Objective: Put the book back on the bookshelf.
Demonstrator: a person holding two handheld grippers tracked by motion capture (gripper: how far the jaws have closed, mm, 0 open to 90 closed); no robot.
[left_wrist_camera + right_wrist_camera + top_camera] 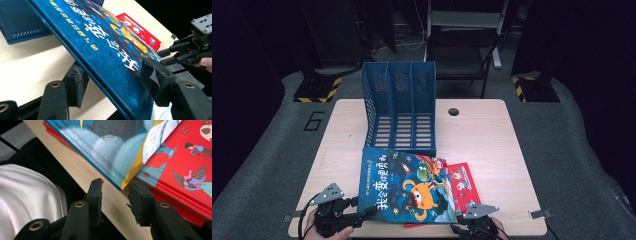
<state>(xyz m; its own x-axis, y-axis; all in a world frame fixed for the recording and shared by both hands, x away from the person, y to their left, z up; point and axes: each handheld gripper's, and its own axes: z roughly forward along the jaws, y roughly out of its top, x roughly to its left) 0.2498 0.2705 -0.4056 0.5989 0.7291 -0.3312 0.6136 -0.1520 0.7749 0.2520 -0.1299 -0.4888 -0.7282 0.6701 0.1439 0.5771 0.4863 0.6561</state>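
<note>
A blue picture book [407, 185] lies in front of a blue three-slot file holder [399, 100] and partly covers a red book [462, 182]. My left gripper [367, 214] is at the blue book's near left corner. In the left gripper view it [115, 80] is shut on the blue book [100, 37], one pad on the cover and one under it, with that edge raised off the table [25, 62]. My right gripper [460, 226] stands open at the near right corner. In the right gripper view, the blue book's corner [122, 185] sits just ahead of its open jaws [117, 195], untouched, beside the red book [185, 157].
The file holder's slots open toward me and hold nothing. A round cable hole [454, 111] is in the table to its right. A dark chair [462, 55] stands behind the table. The table's near edge [82, 172] runs just under my right gripper, with the person's white clothing [25, 192] below it.
</note>
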